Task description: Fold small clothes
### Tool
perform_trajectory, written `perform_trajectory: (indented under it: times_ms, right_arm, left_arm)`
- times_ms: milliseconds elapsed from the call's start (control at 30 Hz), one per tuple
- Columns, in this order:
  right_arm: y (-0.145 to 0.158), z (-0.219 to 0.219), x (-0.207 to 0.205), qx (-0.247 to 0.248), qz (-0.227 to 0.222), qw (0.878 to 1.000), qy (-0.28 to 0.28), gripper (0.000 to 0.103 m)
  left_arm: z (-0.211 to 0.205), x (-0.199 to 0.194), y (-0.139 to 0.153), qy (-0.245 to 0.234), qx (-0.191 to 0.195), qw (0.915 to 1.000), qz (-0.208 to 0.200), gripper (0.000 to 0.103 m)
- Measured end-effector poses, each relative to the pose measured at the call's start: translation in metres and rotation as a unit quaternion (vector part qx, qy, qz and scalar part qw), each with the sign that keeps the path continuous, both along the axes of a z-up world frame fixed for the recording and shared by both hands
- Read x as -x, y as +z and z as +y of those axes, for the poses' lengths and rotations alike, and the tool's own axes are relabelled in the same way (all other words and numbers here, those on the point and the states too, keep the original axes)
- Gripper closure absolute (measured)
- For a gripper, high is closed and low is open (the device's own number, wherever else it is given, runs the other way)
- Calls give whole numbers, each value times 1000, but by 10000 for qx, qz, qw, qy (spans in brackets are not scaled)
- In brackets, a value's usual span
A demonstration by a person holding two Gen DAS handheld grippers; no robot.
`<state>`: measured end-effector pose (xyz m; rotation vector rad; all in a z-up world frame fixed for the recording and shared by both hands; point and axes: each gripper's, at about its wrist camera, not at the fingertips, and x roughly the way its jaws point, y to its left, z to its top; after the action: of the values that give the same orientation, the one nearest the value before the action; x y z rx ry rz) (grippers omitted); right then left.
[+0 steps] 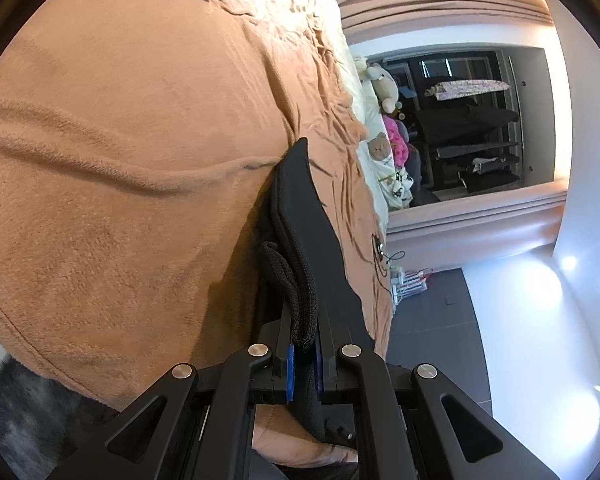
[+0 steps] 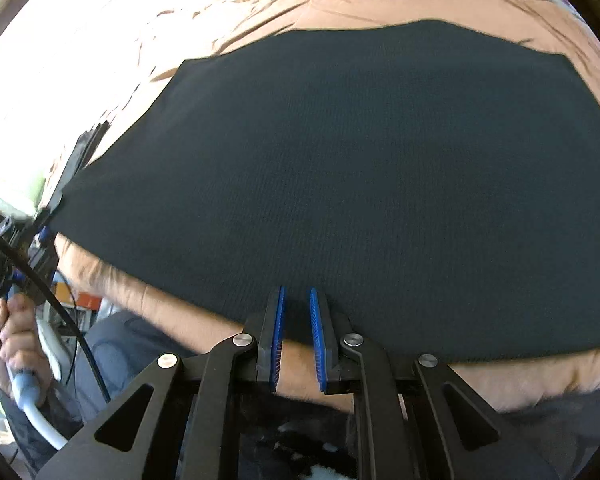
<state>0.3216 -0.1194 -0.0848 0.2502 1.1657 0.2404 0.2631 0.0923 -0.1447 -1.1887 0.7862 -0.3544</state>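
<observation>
Since your left gripper (image 1: 305, 344) is clamped tight on just a bunched bit of the black garment (image 2: 340, 184)'s hem, that's where I'd expect trouble first. The knit is wadded between the blue pads (image 1: 290, 372) and only a narrow roll of it is caught, so a quick lift could let it slide out, or you'd drag up only one layer and the fold goes crooked.

Over on the right gripper (image 2: 297, 320), the jaws are nearly together and straddle the near edge of the cloth. Fabric sits between the blue pads (image 2: 277, 332), but there's a visible gap, so I'd say they aren't pressing on it yet. If you pull before they bite, that corner stays behind while the left one travels, and the whole thing skews.

The garment itself is spread flat and pretty smooth on the tan blanket (image 1: 120, 140), with its near edge close to the edge of the bed. Any sideways tug could pull that edge off the side, or ruck up the blanket underneath.

Pose-wise, your left gripper points shallowly down along the bed with the view rolled sideways, gripping the left end of that near edge. Your right one tips steeply down over the hem. Your left hand (image 2: 16, 348) shows in the right view, wrapped round its handle.
</observation>
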Motion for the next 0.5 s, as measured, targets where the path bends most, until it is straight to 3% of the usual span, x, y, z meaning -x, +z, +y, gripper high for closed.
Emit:
perform_trajectory:
  times_ms: [500]
  right_arm:
    - [-18, 16, -82, 127, 73, 9998, -105, 93]
  left_arm:
    - [12, 11, -24, 282, 359, 9986, 259, 96]
